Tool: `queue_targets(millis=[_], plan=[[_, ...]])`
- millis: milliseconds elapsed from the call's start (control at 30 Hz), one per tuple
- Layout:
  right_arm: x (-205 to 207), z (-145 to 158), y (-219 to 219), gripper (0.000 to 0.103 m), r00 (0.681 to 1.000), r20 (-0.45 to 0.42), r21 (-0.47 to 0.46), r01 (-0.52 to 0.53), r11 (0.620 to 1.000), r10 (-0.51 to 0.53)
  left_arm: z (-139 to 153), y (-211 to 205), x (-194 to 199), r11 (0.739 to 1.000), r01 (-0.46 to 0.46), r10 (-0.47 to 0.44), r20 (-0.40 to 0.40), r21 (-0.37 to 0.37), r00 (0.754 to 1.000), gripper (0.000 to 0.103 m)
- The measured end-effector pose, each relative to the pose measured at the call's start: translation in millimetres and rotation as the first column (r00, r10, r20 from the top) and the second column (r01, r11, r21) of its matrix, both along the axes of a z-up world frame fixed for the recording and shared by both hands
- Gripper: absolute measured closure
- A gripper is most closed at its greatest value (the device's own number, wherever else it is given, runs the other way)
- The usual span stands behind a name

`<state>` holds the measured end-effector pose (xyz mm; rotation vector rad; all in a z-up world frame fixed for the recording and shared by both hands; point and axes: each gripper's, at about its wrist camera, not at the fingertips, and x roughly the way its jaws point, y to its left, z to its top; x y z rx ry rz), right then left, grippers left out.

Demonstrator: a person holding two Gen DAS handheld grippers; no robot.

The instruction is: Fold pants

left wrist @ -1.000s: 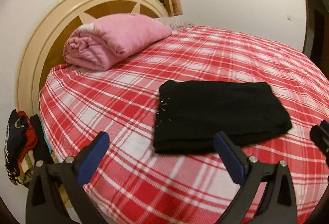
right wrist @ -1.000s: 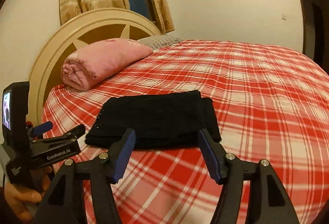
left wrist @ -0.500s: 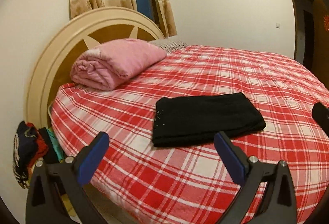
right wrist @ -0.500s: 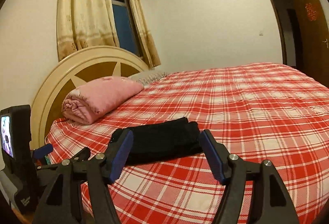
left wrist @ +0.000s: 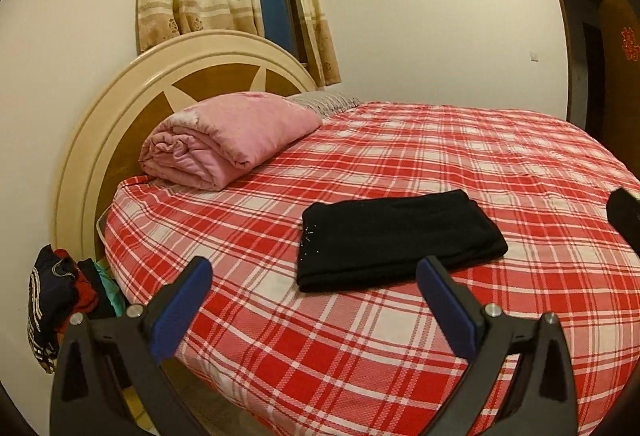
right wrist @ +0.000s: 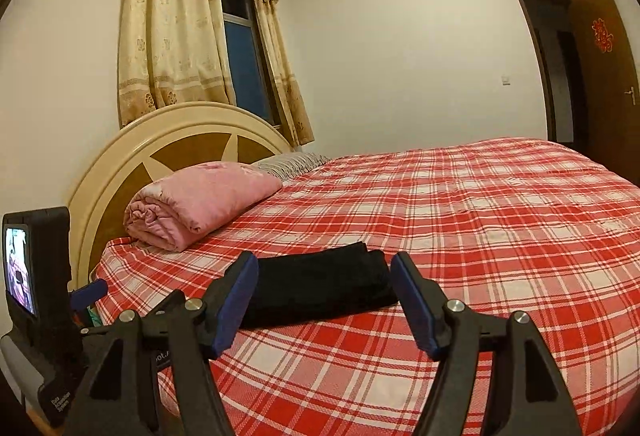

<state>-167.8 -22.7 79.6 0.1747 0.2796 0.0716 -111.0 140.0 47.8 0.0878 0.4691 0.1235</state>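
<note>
The black pants lie folded into a flat rectangle on the red plaid bed, near its front edge; they also show in the right wrist view. My left gripper is open and empty, held back from the bed and above its edge, apart from the pants. My right gripper is open and empty, also drawn back from the pants. The left gripper's body shows at the left of the right wrist view.
A rolled pink blanket lies by the round headboard. A grey striped pillow sits behind it. Clothes hang by the bed's left corner. A curtained window and a door are behind.
Both grippers have pulled back and tilted up from the bed. The folded pants now look smaller and farther away. The pants have not moved.
</note>
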Motion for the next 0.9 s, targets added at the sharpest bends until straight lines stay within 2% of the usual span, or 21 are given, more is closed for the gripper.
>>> queue_targets(millis=[900], plan=[[-3.3, 4.0, -1.8, 0.033, 1.000, 0.015, 0.018, 0.007, 1.000, -0.008, 2.9, -0.5, 0.5, 1.000, -0.002, 0.002, 0.001, -0.006, 1.000, 0.000]])
